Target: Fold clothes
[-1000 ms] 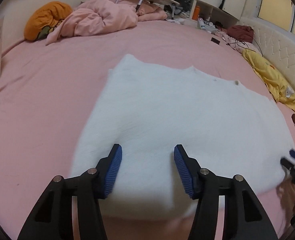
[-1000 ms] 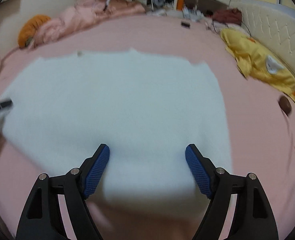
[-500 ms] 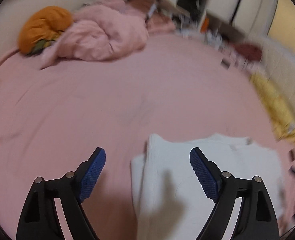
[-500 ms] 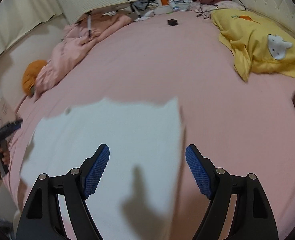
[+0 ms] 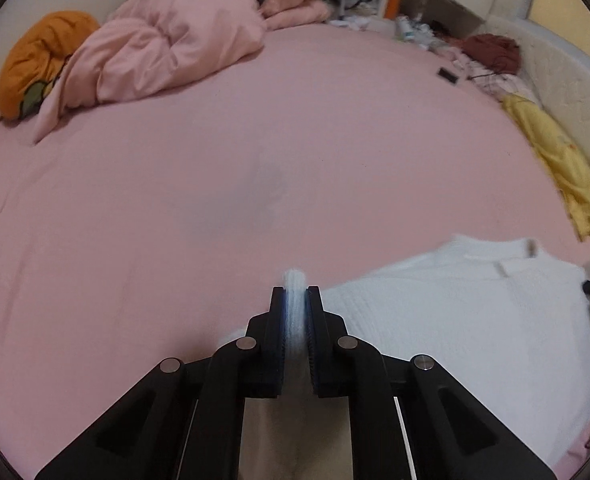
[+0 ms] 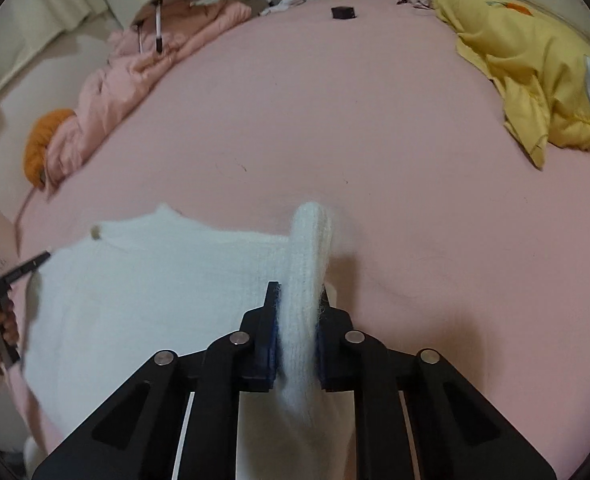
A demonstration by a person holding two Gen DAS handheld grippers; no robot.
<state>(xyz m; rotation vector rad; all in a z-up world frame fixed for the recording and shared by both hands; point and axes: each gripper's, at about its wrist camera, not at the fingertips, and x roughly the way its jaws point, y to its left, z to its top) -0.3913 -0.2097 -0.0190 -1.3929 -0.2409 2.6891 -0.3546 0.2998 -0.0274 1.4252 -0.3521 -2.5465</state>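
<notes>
The white sweater [image 6: 167, 288] is showing a fuzzy, ribbed knit, with loose fibres standing out where the right gripper [image 6: 297, 320] is clamping it. The left gripper [image 5: 295, 316] is looking like matt black plastic with dull metal pins and textured blue pads. The pink bed sheet [image 5: 215, 168] is looking like smooth, matt cloth.

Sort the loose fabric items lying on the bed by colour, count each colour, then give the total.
White: 1, the sweater
Pink: 1, the quilt
Orange: 1, the cushion
Yellow: 1, the blanket
Total: 4
</notes>
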